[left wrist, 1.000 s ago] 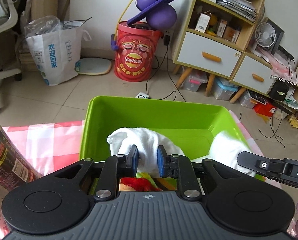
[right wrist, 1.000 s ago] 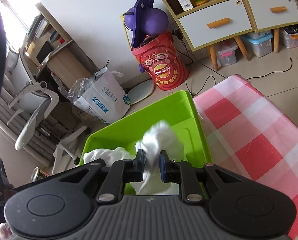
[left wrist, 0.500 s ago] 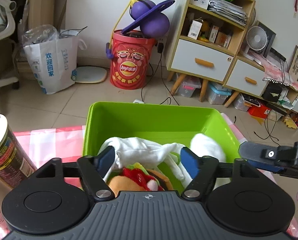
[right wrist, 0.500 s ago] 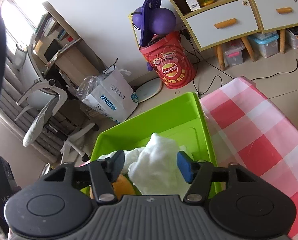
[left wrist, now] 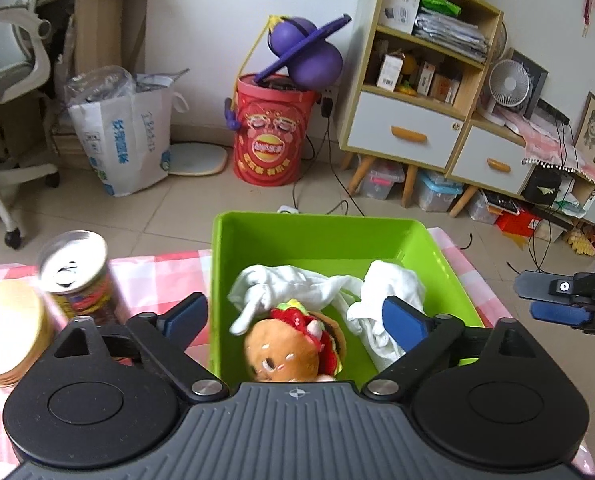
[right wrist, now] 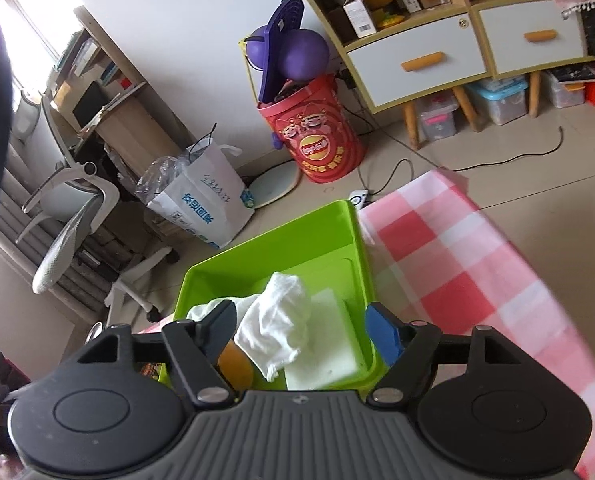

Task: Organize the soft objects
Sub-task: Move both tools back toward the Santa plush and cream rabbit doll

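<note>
The green bin (left wrist: pixel 329 236) is holding the limp, light white cloth (left wrist: pixel 297 284), best pinched at a raised fold, beside the squashy burger plush (left wrist: pixel 293 344), while the left gripper (left wrist: pixel 295 316) and right gripper (right wrist: pixel 301 332) are hovering wide open, holding nothing.

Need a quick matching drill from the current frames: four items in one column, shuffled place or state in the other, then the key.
Items:
1. burger plush
2. white cloth
3. can
4. left gripper

Places or states:
A. standing on the checked tablecloth, left of the green bin
B. open, above the bin, holding nothing
C. draped across the bin, partly over the plush
D. lying in the near end of the bin, face up

Pairs: 1-D, 2-C, 3-A, 4-B
</note>
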Demonstrator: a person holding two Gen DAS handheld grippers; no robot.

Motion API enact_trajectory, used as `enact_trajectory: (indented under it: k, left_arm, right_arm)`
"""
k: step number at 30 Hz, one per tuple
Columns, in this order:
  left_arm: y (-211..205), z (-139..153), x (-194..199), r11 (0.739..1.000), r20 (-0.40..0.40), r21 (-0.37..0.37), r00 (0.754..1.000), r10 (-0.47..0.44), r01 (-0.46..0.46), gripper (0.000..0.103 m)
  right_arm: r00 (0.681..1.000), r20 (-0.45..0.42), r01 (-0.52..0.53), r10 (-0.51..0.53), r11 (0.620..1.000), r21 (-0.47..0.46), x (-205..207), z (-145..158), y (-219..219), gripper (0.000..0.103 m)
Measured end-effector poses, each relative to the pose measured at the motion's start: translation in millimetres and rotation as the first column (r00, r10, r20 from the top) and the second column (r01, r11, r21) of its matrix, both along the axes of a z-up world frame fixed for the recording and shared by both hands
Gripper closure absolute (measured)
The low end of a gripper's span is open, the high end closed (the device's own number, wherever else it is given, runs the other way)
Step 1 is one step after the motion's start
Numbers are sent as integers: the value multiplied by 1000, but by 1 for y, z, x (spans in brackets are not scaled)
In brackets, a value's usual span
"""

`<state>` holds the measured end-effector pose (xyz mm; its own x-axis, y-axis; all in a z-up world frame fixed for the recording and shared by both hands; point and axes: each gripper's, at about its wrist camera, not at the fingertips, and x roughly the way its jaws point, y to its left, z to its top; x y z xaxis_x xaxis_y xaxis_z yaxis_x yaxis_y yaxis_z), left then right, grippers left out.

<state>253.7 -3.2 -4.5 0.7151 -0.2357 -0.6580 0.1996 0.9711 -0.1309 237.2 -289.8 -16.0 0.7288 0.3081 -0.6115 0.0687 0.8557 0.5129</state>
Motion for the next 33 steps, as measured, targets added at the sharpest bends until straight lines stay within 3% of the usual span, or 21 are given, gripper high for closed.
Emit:
enact_trajectory:
  k: [8, 18, 33]
  left_arm:
    - [24, 23, -47, 1000, 40, 2, 999, 15, -15, 5]
    - [49, 25, -110, 999, 24, -1, 999, 36, -36, 5]
    - [30, -5, -188, 1000, -25, -13, 1000, -9, 9, 5]
  right_arm:
    - [1000, 16, 12, -11, 999, -34, -44, 26, -7, 43]
    - [999, -41, -15, 11, 996, -93, -99, 35, 7, 40]
    - [973, -224, -76, 49, 991, -113, -159, -18, 39, 38]
